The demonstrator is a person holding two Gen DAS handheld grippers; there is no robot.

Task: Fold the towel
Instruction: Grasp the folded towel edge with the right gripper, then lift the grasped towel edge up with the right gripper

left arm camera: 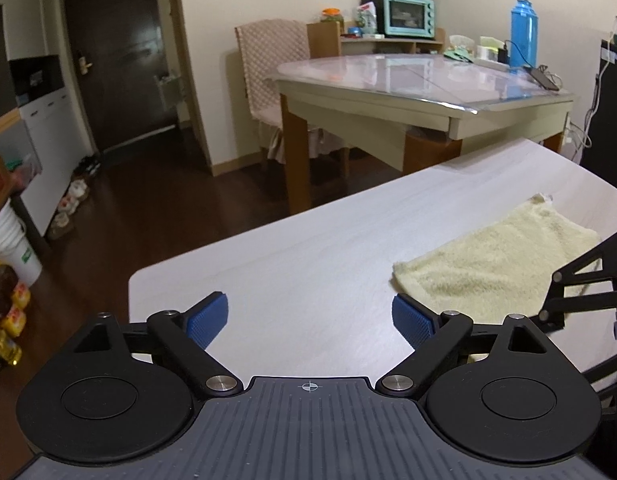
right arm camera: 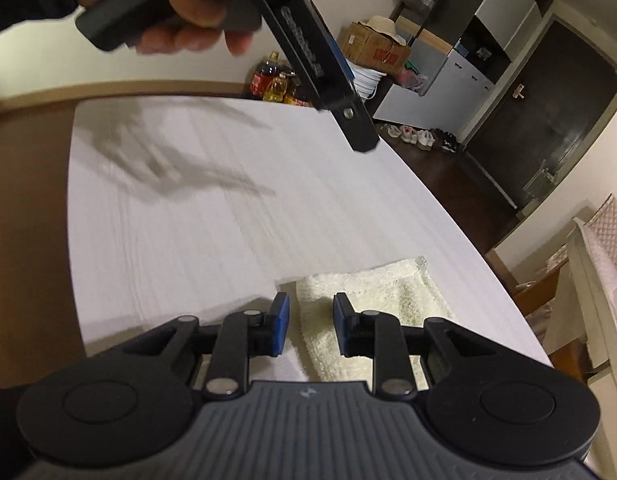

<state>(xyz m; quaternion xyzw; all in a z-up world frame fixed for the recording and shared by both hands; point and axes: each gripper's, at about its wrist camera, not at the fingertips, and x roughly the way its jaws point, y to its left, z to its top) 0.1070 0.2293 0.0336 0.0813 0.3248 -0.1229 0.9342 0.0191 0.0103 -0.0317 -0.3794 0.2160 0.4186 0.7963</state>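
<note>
A pale yellow towel [left arm camera: 496, 264] lies folded on the white table [left arm camera: 308, 264] to the right in the left wrist view. My left gripper [left arm camera: 310, 320] is wide open and empty above bare table, left of the towel. In the right wrist view the towel [right arm camera: 372, 304] lies just ahead. My right gripper [right arm camera: 308, 316] is open with its jaws a little apart, hovering over the towel's near left edge, holding nothing. The left gripper's body [right arm camera: 320, 64] and the hand holding it show blurred at the top.
A dining table [left arm camera: 420, 80] with a blue flask [left arm camera: 522, 32] stands beyond the white table, with a covered chair [left arm camera: 274, 60] beside it. Bottles [left arm camera: 4, 312] and buckets sit on the floor at left. The white table's far edge [right arm camera: 448, 204] drops to dark floor.
</note>
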